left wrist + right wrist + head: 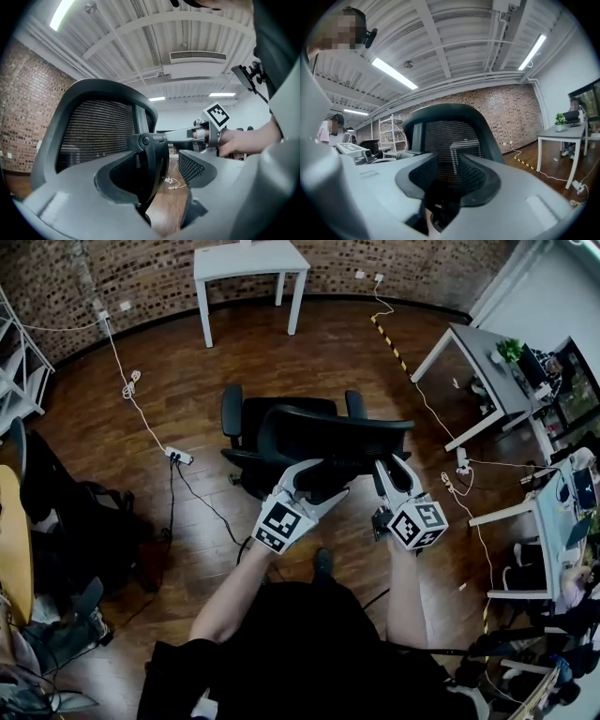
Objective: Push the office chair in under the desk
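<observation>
The black mesh office chair (300, 432) stands mid-floor with its backrest toward me. The white desk (248, 261) stands by the brick wall, well beyond it. My left gripper (330, 474) is at the backrest's near side. In the left gripper view the backrest's dark side frame (147, 154) sits between the left gripper's (164, 164) jaws. It lies against the left pad, with bare floor showing before the right pad. My right gripper (394, 463) is at the backrest's right edge. In the right gripper view the mesh backrest (450, 140) shows through the right gripper's (450, 159) narrow jaw gap.
A power strip (178, 456) and its cable lie on the wood floor left of the chair. Dark bags and another chair (66, 512) crowd the left side. Grey desks (478, 362) with monitors line the right. Yellow-black tape (389, 343) runs toward the wall.
</observation>
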`<state>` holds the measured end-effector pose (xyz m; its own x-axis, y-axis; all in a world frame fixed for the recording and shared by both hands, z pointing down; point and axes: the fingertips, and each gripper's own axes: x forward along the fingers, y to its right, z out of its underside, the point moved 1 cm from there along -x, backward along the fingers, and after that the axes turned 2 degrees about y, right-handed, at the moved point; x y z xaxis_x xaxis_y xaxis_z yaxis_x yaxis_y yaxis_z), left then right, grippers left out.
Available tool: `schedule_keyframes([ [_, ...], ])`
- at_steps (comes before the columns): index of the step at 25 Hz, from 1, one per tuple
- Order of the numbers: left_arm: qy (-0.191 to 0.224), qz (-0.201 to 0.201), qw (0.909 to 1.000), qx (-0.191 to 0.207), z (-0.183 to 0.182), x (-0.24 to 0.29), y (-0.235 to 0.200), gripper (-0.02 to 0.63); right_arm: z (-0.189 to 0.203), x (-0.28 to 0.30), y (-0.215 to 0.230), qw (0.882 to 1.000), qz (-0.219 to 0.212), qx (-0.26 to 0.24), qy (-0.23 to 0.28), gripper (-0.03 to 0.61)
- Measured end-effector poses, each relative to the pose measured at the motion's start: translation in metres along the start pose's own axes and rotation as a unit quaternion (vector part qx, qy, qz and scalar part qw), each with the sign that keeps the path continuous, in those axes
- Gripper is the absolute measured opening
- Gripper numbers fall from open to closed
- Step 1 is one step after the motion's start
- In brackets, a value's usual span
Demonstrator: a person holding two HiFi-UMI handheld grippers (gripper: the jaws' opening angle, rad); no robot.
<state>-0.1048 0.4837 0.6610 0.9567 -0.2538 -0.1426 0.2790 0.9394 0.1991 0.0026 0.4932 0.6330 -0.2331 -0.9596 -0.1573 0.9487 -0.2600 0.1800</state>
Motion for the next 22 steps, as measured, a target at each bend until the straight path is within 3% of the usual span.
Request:
schedule_keyframes([
  [4, -0.011, 0.007, 0.9999, -0.005, -0.009, 0.024, 0.035, 0.385, -0.012, -0.004, 0.055, 1.000, -0.028, 0.013, 0.006, 0.137],
  [6, -0.012, -0.016, 0.9981, -0.058, -0.035, 0.025, 0.038, 0.380, -0.030, -0.009, 0.086, 0.999, -0.044, 0.014, 0.016, 0.137],
  [7, -0.002, -0.051, 0.9958, -0.075, -0.053, 0.020, 0.026, 0.380, -0.040, -0.012, 0.104, 0.999, -0.046, 0.012, 0.025, 0.137],
  [8, 0.018, -0.097, 0.9929, -0.066, -0.068, 0.014, 0.006, 0.380, -0.049, -0.016, 0.124, 0.998, -0.044, 0.010, 0.032, 0.137],
  [10, 0.051, -0.186, 0.9811, -0.020, -0.077, 0.006, -0.042, 0.380, -0.062, -0.021, 0.167, 0.999, -0.036, 0.003, 0.036, 0.140],
  [12, 0.020, -0.243, 0.9696, -0.011, -0.059, 0.015, -0.073, 0.480, -0.063, -0.019, 0.202, 0.998, -0.051, 0.001, 0.023, 0.259],
  [13, -0.008, -0.251, 0.9679, -0.010, -0.046, 0.026, -0.080, 0.531, -0.060, -0.015, 0.212, 0.997, -0.070, 0.003, 0.013, 0.314],
  [15, -0.050, -0.236, 0.9704, -0.012, -0.028, 0.055, -0.081, 0.572, -0.056, -0.006, 0.217, 0.992, -0.123, 0.000, -0.002, 0.347],
  [18, -0.066, -0.211, 0.9740, -0.048, -0.015, 0.086, -0.077, 0.569, -0.043, 0.009, 0.211, 0.981, -0.192, -0.020, -0.027, 0.344],
  [22, -0.077, -0.219, 0.9713, -0.053, -0.009, 0.097, -0.079, 0.552, -0.031, 0.022, 0.207, 0.967, -0.250, -0.027, -0.031, 0.272],
])
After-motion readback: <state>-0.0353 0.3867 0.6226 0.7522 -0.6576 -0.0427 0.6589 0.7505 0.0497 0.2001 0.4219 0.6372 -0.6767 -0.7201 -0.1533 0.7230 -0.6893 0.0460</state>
